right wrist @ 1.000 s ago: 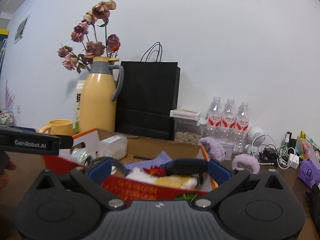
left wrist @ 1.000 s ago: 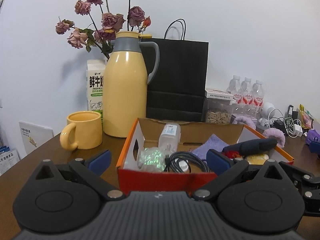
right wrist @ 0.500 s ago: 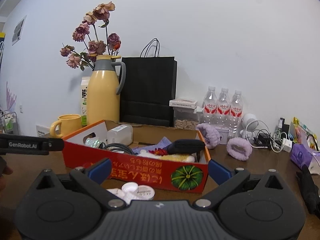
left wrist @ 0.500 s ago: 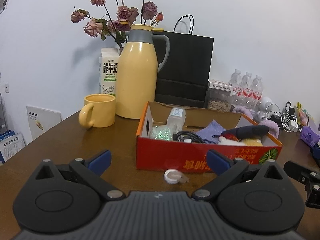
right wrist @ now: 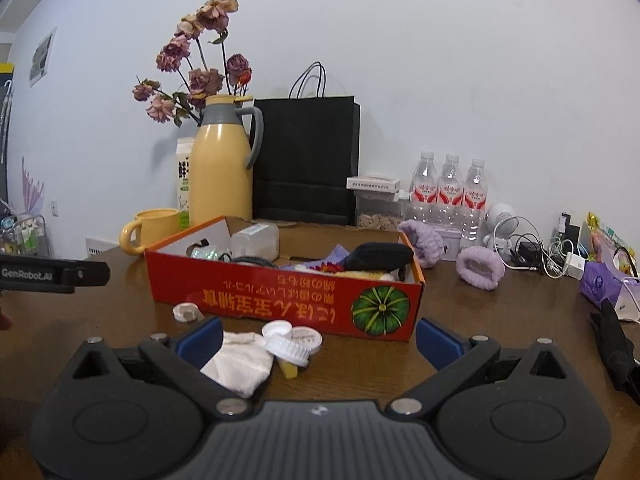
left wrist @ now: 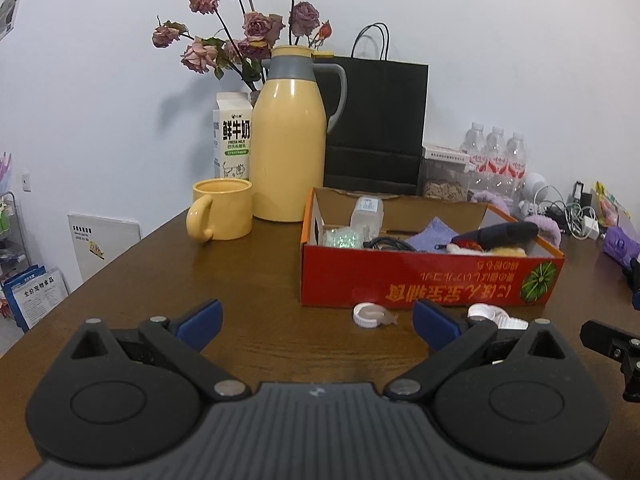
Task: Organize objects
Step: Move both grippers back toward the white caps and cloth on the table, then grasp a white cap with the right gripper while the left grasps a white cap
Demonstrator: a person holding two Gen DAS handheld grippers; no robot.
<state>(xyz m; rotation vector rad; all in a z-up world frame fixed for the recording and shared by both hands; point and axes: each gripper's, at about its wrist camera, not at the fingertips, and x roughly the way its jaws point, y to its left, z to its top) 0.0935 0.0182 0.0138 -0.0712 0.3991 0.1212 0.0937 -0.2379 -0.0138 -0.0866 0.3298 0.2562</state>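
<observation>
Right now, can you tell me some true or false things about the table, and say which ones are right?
1. The yellow mug stands beside the yellow jug. True.
2. The red box is empty. False: it holds a cable, a bottle and other things.
3. Both hand-held grippers, left and right, are open. True.
4. The white caps lie inside the box. False: they lie on the table in front of it.

yellow thermos (left wrist: 290, 148) (dried roses (left wrist: 244, 32) behind), mug (left wrist: 222, 210)
</observation>
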